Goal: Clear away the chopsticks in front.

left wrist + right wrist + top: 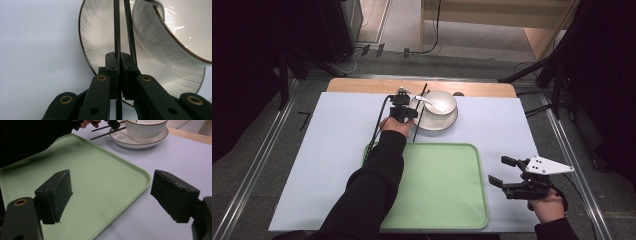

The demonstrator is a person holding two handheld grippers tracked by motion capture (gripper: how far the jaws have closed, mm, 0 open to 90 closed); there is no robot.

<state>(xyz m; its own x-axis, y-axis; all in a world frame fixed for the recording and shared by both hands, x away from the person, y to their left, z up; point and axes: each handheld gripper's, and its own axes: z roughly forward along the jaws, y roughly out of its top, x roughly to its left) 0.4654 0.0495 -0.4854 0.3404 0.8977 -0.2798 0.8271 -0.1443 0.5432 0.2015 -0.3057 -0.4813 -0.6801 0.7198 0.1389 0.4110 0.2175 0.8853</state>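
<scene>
— Inspector: State the count of tableware by the left tool point(408, 113).

— Recorder: Two black chopsticks point(419, 116), one of them pinched between its jaws, the other just beside. One white saucer point(435, 123) directly ahead of that tool, with one white bowl point(441, 102) standing on it. One white spoon point(430, 103) in the bowl.

— Inspector: Trays?

— Recorder: One green tray point(447, 187), between the two tools; it lies just left of the right tool point(501, 173).

— Inspector: Tools in hand?

— Recorder: Two, one per hand. Each has two black jaws.

— Inspector: Supporting surfaces?

— Recorder: One table point(337, 150), with one pale sheet covering it.
</scene>
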